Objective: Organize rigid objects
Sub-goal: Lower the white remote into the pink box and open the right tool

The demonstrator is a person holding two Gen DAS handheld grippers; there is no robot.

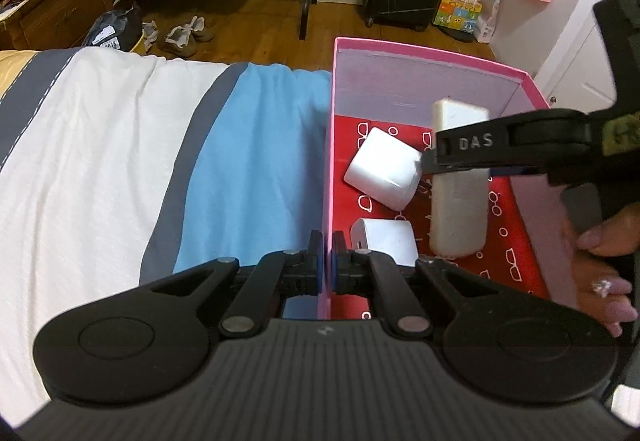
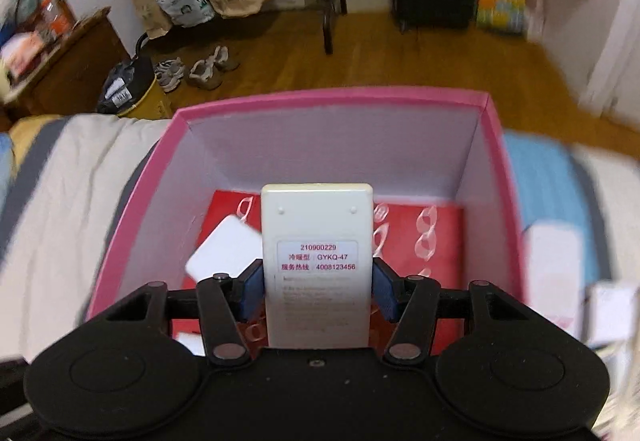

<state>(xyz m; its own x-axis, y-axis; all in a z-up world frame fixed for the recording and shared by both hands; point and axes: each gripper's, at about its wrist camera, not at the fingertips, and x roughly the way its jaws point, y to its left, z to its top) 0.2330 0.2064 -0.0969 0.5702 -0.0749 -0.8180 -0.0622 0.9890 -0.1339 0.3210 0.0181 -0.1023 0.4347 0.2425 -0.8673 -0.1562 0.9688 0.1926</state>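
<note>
- The bed (image 1: 120,145), dressed in a white, grey and blue striped cover, is carrying the whole work area; its soft surface is giving the box an unsteady footing.
- The pink box (image 1: 432,55) is sitting on the bed at its foot end, open at the top, with a red patterned liner (image 1: 516,241) covering its floor.
- The left claw (image 1: 327,265) is pinching the box's near side wall, its pads closed tight on the thin pink edge, apparently steadying the box.
- The right claw (image 2: 318,291) is gripping the white remote control (image 2: 316,265) across its width, pads pressing both long edges, label side facing the camera.
- The remote is hanging inside the box, tilted nose-down over the liner; whether its far end is touching the floor cannot be told.
- Two white chargers are lying on the liner: an upper charger (image 1: 382,169) just beside the remote and a lower charger (image 1: 386,243) near the left claw.
- Risk: releasing while the remote is tilted could be letting it topple onto the upper charger, since the two are so close.
- Risk: pushing down further could be tipping the box on the soft bedding if the left claw slips off the wall.
- Risk: the smooth casing could be sliding between the pads.
</note>
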